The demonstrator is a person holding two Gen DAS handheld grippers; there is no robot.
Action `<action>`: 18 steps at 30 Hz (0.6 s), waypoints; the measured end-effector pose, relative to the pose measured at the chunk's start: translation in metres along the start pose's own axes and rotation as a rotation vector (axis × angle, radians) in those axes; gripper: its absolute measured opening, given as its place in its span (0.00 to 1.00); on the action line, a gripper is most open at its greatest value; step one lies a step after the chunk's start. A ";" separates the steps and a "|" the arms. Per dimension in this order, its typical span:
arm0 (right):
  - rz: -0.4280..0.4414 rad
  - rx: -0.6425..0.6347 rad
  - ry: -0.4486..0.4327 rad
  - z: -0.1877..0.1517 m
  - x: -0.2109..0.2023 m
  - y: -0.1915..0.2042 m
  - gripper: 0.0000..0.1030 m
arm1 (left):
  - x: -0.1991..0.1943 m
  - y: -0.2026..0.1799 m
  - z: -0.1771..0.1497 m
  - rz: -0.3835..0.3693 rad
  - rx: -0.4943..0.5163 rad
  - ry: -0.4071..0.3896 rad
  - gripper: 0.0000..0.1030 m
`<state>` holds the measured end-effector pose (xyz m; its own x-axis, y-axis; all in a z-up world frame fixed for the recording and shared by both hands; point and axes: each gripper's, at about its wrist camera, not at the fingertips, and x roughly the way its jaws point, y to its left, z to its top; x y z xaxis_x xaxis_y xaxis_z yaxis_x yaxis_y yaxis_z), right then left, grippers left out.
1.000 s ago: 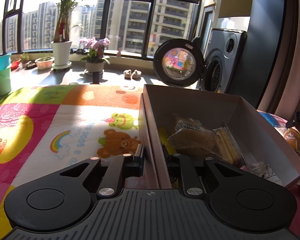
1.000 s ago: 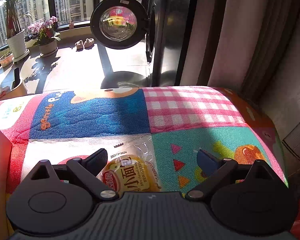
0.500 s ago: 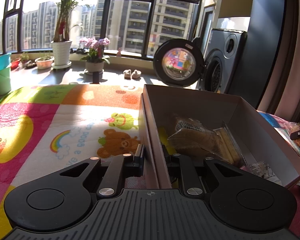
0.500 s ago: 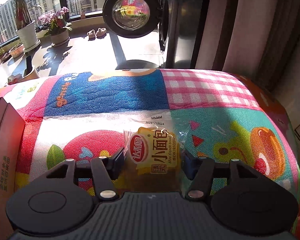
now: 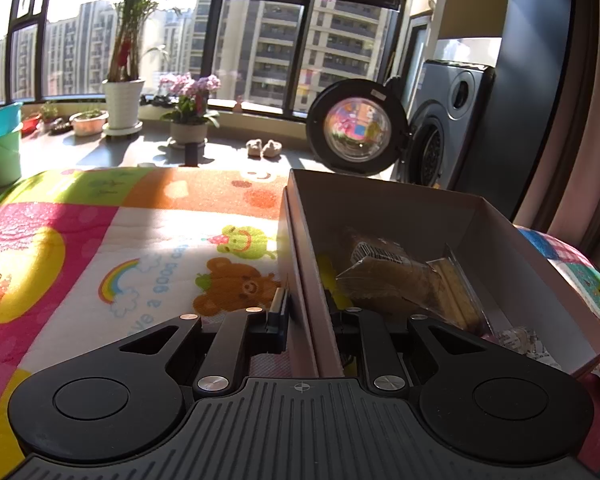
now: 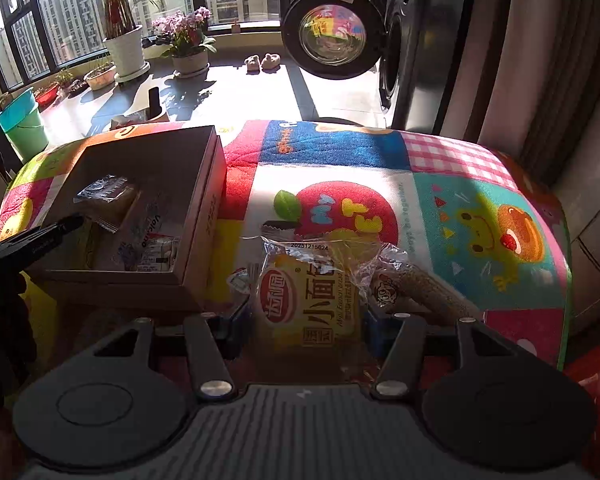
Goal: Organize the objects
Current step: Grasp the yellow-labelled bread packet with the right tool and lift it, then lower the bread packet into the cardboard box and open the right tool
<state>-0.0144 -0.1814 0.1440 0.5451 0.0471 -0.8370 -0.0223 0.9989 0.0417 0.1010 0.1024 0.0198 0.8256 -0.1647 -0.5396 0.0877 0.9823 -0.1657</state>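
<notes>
The right gripper [image 6: 308, 320] pinches a yellow bread packet [image 6: 314, 304] between its pads, one pad on each long side. The packet's long axis runs straight away from the gripper along its fingers, the printed label upright toward the camera and the crimped clear end pointing to the far edge of the colourful play mat [image 6: 440, 216]. It hangs just right of the open cardboard box [image 6: 204, 216], beside a second wrapped snack [image 6: 424, 294] lying on the mat with its length slanting down to the right. The left gripper [image 5: 306, 312] is pressed together on the box's near left wall [image 5: 300, 280], one finger outside, one inside. Wrapped snacks [image 5: 396, 280] lie in the box.
</notes>
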 end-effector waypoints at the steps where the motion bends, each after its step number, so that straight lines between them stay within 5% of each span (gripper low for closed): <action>1: 0.020 -0.009 0.023 -0.008 -0.002 0.008 0.54 | 0.000 0.000 0.000 0.000 0.000 0.000 0.18; 10: 0.156 -0.073 0.071 -0.014 -0.026 0.071 0.54 | 0.000 0.001 0.000 -0.002 -0.003 0.002 0.18; 18: 0.121 -0.152 -0.088 0.060 -0.024 0.118 0.54 | 0.003 -0.003 -0.001 -0.003 -0.005 0.002 0.18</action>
<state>0.0204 -0.0645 0.2017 0.6020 0.1727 -0.7796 -0.2142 0.9755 0.0507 0.1020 0.0990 0.0178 0.8243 -0.1676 -0.5408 0.0871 0.9813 -0.1715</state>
